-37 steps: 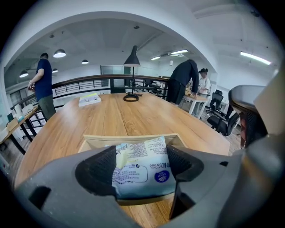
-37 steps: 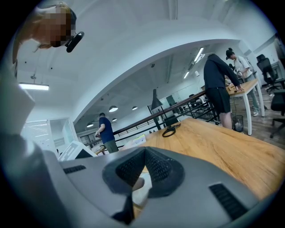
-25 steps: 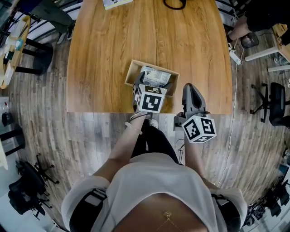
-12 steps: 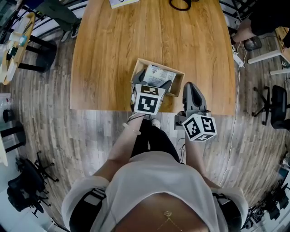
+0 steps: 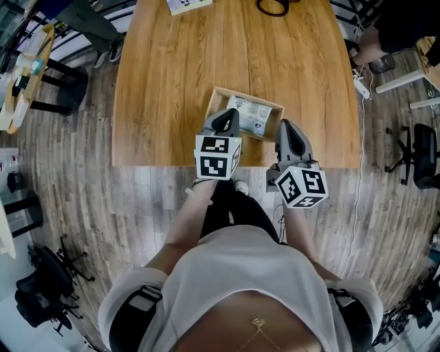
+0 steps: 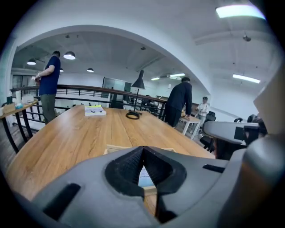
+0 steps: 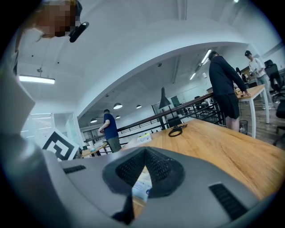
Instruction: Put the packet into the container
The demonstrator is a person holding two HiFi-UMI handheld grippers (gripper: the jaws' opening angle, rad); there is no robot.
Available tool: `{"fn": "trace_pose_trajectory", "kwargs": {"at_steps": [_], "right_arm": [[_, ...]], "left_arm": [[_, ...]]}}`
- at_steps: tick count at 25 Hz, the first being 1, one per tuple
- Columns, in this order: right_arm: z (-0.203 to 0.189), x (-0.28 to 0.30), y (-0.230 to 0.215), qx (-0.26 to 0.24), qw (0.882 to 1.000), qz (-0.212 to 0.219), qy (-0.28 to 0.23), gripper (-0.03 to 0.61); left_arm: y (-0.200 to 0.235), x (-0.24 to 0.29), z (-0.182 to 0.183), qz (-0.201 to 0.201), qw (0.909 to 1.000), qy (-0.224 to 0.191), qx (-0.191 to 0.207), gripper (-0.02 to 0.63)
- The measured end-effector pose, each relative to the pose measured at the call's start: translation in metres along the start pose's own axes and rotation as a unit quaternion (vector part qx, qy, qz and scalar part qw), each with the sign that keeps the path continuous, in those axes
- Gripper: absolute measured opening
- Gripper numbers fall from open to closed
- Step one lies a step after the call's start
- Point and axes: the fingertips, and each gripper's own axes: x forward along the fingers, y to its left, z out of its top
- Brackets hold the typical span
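A white printed packet (image 5: 251, 116) lies flat inside a shallow light-wood container (image 5: 214, 103) near the table's front edge. My left gripper (image 5: 227, 115) sits at the container's near left corner with its jaws shut and nothing between them. In the left gripper view the fingertips (image 6: 143, 151) meet, and a sliver of the packet (image 6: 143, 177) shows below them, with the container's rim (image 6: 116, 148) beyond. My right gripper (image 5: 287, 126) hovers just right of the container, also shut and empty. In the right gripper view its jaws (image 7: 145, 153) close over a glimpse of the packet (image 7: 141, 187).
A coiled black cable (image 5: 273, 5) and a booklet (image 5: 187, 4) lie at the table's far end. The table's front edge (image 5: 165, 166) runs just below both grippers. Office chairs (image 5: 419, 155) stand to the right; people stand beyond the table (image 6: 180, 100).
The left gripper has drawn back from over the container toward the table's front edge, and its wide-open jaws have shut. The packet stays in the container. The right gripper has barely moved.
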Motion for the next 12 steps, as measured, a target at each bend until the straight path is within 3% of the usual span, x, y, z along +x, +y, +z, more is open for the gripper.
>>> {"fn": "trace_pose_trajectory", "kwargs": {"at_steps": [5, 12], "right_arm": [[0.001, -0.009, 0.008, -0.015, 1.000, 0.000, -0.005, 0.012], [0.000, -0.022, 0.019, -0.024, 1.000, -0.002, -0.007, 0.011]], "left_arm": [[-0.005, -0.021, 0.012, -0.033, 0.9984, -0.045, -0.010, 0.009], [-0.010, -0.049, 0.015, -0.061, 0.9956, -0.068, -0.020, 0.009]]}}
